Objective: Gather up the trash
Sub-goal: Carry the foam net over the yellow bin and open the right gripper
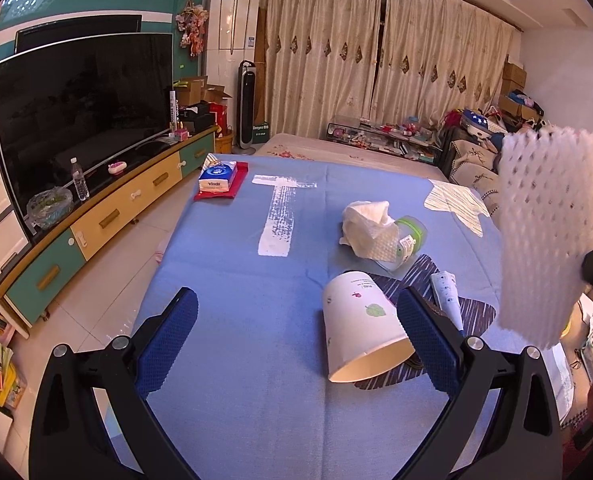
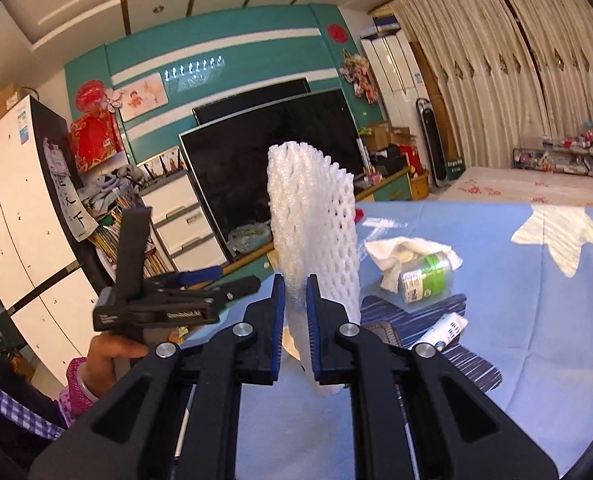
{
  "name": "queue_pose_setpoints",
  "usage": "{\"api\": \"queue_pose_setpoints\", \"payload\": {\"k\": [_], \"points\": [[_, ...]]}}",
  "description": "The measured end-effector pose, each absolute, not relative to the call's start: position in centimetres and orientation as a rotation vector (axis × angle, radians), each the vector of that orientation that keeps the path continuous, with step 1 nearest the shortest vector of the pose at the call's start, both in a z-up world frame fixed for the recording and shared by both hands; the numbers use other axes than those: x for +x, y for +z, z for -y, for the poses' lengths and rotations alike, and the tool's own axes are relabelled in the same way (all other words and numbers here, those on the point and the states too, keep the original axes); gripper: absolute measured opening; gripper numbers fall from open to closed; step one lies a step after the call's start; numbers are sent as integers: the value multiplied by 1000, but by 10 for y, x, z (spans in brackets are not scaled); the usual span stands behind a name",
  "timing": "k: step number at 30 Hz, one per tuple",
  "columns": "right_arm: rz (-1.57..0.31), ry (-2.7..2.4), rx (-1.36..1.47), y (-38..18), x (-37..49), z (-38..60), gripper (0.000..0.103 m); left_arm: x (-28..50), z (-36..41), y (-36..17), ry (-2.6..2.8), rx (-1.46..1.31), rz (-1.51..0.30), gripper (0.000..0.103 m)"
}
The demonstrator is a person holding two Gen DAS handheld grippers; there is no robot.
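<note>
My right gripper [image 2: 295, 294] is shut on a white foam fruit net [image 2: 316, 232] and holds it upright above the blue tablecloth; the net also shows at the right of the left wrist view [image 1: 548, 236]. My left gripper [image 1: 296, 308] is open and empty above the cloth, and appears as a black tool in a hand in the right wrist view [image 2: 200, 280]. A tipped paper cup [image 1: 360, 324] lies by its right finger. A crumpled tissue [image 1: 368, 224] rests against a fallen green-capped bottle [image 1: 408, 240]. A small white tube [image 1: 448, 296] lies near the cup.
The table's blue cloth [image 1: 232, 280] has a tissue pack [image 1: 218, 176] on a red cloth at its far left corner. A TV [image 1: 80, 112] on a long cabinet stands left, across a tiled floor. A bed and curtains are behind.
</note>
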State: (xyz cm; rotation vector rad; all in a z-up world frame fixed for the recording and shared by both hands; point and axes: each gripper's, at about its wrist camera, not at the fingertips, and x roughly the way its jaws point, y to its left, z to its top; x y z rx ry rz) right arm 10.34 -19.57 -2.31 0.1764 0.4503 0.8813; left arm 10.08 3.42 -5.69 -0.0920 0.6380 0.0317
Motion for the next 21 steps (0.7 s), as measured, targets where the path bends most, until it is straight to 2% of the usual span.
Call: {"api": "queue_pose_setpoints", "payload": {"k": [10,21], "points": [[-432,478,201,-30,108,287,11,113,-6,-62,-5,-37,-664,98],[-502,92,197,-68,128,394,11,132,21,-76,-36,-1,-711,98]]}}
